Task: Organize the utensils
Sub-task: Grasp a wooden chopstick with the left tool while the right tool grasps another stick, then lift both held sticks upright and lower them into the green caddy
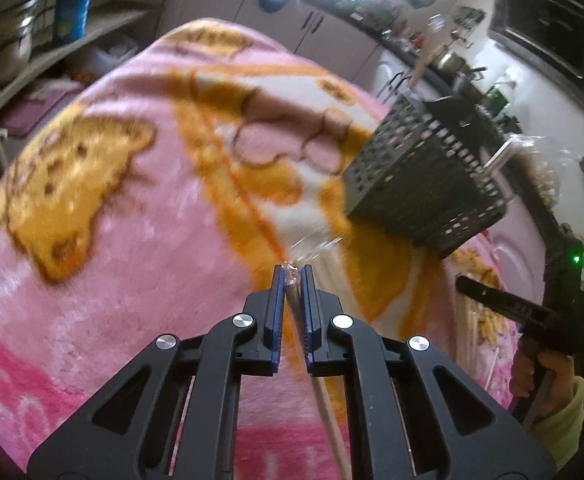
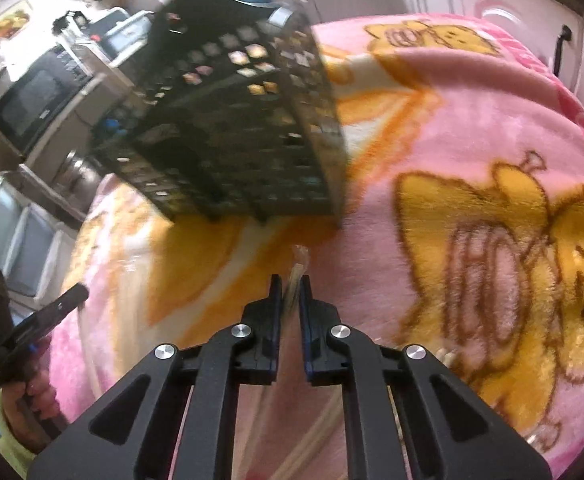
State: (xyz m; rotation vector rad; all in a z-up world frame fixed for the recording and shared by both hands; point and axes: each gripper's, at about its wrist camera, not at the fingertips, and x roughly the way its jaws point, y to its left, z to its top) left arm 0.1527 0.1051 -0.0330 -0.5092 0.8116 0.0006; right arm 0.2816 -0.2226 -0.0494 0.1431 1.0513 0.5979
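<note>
Left tongs (image 1: 292, 270) & right tongs (image 2: 290, 280) each pinch wrapped chopsticks (image 1: 293, 294)

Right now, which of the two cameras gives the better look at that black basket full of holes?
The left wrist view: the black basket stands whole on the pink blanket, with its rim and two perforated walls visible, only mildly blurred. The right wrist view shows the same basket closer and larger, but motion-smeared, with its top cut off.

The right gripper (image 2: 290, 288) was clamped on a pale, plastic-wrapped stick (image 2: 294, 280) above a pink blanket (image 2: 431, 168) printed with yellow bears. A black perforated utensil holder (image 2: 232, 128) stood just ahead on the blanket. At lower left, a hand (image 2: 32, 404) held the left gripper (image 2: 32, 332).
</note>
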